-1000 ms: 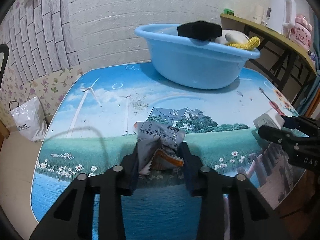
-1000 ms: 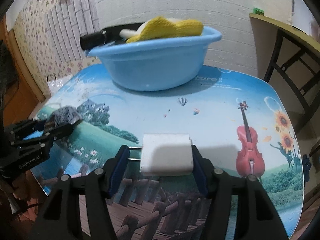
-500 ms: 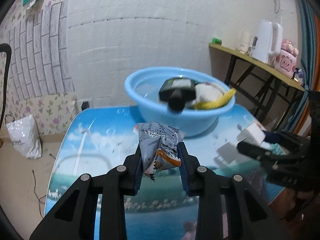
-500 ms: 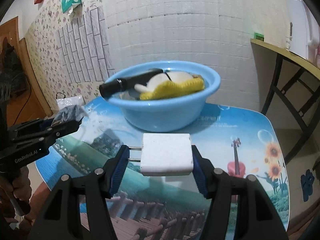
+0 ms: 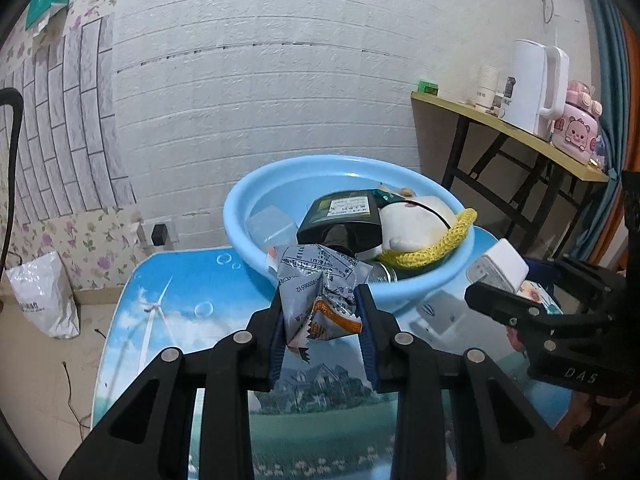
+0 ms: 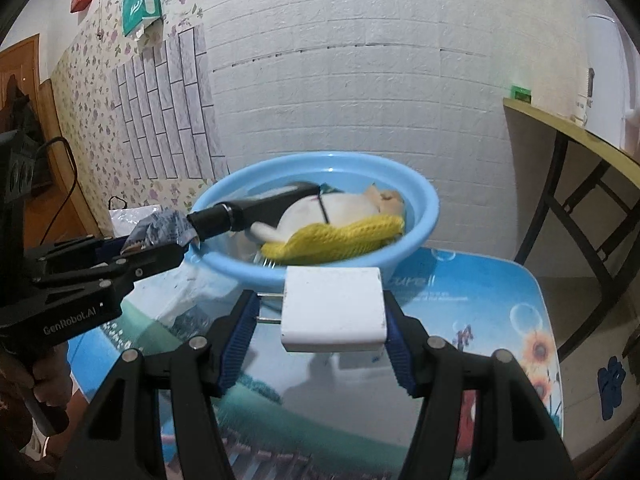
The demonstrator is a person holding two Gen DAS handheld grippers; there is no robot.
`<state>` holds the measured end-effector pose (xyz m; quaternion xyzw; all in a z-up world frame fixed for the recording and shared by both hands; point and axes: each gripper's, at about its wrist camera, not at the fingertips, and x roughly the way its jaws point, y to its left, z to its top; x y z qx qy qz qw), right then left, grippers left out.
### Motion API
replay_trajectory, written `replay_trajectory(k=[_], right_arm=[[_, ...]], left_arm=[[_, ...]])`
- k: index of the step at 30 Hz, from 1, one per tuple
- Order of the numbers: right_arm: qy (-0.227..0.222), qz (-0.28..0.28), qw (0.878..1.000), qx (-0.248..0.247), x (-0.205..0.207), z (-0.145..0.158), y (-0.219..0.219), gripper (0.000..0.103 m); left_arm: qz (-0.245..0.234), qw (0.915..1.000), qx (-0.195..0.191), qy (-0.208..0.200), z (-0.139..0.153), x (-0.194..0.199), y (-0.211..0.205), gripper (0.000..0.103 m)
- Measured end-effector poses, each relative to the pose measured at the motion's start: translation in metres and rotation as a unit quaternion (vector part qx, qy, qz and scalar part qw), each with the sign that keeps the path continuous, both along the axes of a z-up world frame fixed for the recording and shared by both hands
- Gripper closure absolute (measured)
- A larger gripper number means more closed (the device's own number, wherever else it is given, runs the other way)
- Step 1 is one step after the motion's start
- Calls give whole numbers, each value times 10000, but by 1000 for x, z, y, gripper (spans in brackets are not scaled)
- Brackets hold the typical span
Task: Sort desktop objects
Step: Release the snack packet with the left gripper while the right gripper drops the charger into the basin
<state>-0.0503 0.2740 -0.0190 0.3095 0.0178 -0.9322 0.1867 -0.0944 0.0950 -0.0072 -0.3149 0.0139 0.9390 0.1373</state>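
Observation:
My left gripper (image 5: 322,312) is shut on a crumpled grey snack packet (image 5: 320,280) and holds it in the air just before the near rim of the blue basin (image 5: 280,178). My right gripper (image 6: 320,320) is shut on a white plug adapter (image 6: 334,308), also raised in front of the basin (image 6: 424,208). The basin holds a dark bottle (image 5: 344,220), a white plush toy (image 5: 416,220) and a yellow knitted piece (image 5: 436,244). The left gripper (image 6: 156,256) with the packet shows at the left of the right wrist view. The right gripper with the adapter (image 5: 500,270) shows at the right of the left wrist view.
The basin stands at the back of a picture-printed table (image 5: 180,292) near a white brick wall. A side shelf (image 5: 512,128) at the right carries a white kettle (image 5: 536,84) and a pink container (image 5: 576,128). A white plastic bag (image 5: 44,296) lies on the floor at the left.
Both grippers have risen from the tabletop with their objects and moved toward the basin, which now shows from above with its contents.

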Motion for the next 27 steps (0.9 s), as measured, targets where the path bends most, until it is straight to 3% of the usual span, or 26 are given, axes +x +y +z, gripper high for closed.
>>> replay_trajectory(k=[21,27], right_arm=[[171,142,9998,-7,-48,9,-3,44],[-50,152,9999,-56,-72,-1,-7,44]], left_arm=[[-133,9997,-110,-144,-9,-57,22,72],[-235,9995,-123,-157,-14,-59,26,66]])
